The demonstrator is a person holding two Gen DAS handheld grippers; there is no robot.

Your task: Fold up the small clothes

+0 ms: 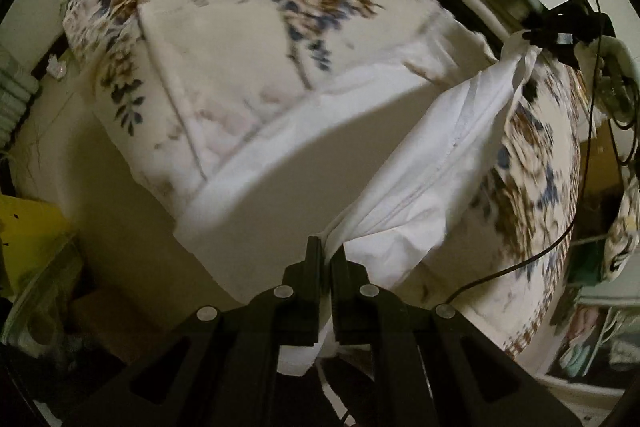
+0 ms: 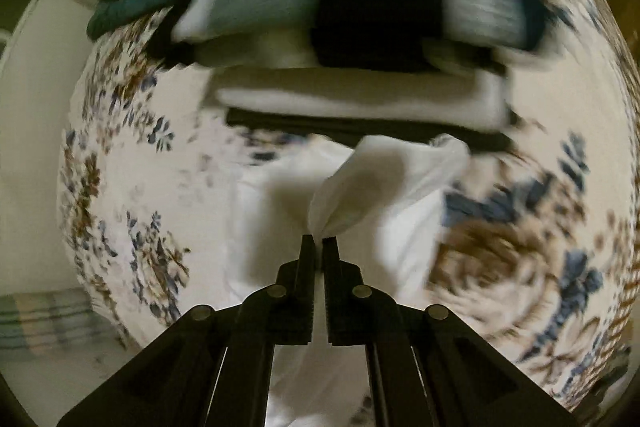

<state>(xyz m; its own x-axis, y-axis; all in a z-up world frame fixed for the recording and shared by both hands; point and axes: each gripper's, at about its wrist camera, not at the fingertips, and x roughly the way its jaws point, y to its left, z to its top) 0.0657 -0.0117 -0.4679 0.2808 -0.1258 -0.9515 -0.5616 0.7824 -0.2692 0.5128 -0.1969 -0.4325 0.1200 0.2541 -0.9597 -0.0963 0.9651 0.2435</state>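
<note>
Both tools are clamped narrow on the white garment [image 1: 452,163]. Your left tool [image 1: 326,251] pinches one end at bottom centre of its frame; the cloth runs taut up to the right tool [image 1: 560,27] at upper right. In the right wrist view, the right tool [image 2: 318,241] grips a bunched corner. The garment hangs lifted over the floral bedspread [image 1: 248,27]. Step looks like carrying and spreading. Next: lower it flat, keep tension even, stay short of the folded stack [image 2: 360,95] in the upper centre.
</note>
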